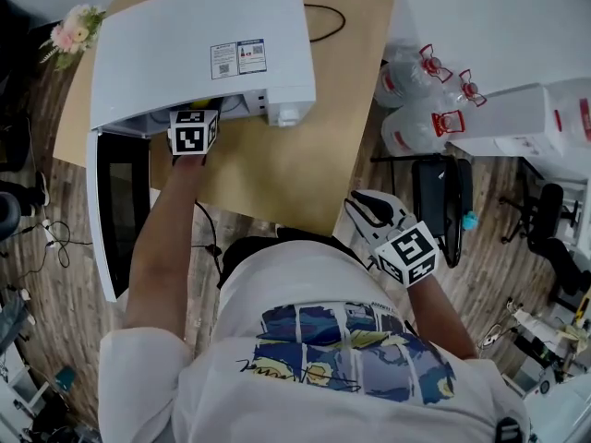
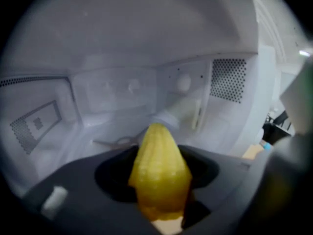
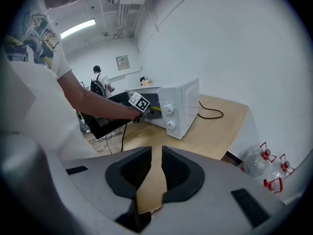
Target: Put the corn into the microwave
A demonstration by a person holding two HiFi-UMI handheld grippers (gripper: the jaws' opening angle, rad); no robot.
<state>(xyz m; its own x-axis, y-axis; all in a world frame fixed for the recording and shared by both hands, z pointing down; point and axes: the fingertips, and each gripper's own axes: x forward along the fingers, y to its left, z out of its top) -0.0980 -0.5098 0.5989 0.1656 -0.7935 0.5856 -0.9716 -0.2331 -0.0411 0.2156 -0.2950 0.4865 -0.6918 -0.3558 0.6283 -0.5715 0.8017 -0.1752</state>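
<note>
The corn [image 2: 160, 173] is clamped between the jaws of the left gripper [image 1: 193, 133], with its tapered tip leading into the cavity [image 2: 122, 87] of the microwave [image 1: 203, 44]. The jaws stand wide because the cob is thick, and the dark pads press it on both sides. The cob is carried lengthwise along the line of the jaws. This probably lets it pass through the opening without fouling the frame. It appears to be clear of the cavity floor and has not yet been set down.

The door [image 1: 120, 201] hangs fully open at the person's left, leaving the forearm a straight path in. The microwave stands on the wooden table [image 1: 277, 173].

The right gripper [image 3: 155, 168] is held back near the person's body, well apart from the appliance. Its jaws are drawn almost together with nothing between them (only the table surface shows through the narrow slit). It appears to have no part in this step.

View coverage:
- Left gripper view: the only view that shows the grip and the cavity walls with their perforated vents.
- Head view: shows the open door and the placing of both grippers, but only the marker cube of the left one, at the mouth of the oven.
- Right gripper view: shows the microwave from outside, including the control knobs [image 3: 168, 116].
</note>
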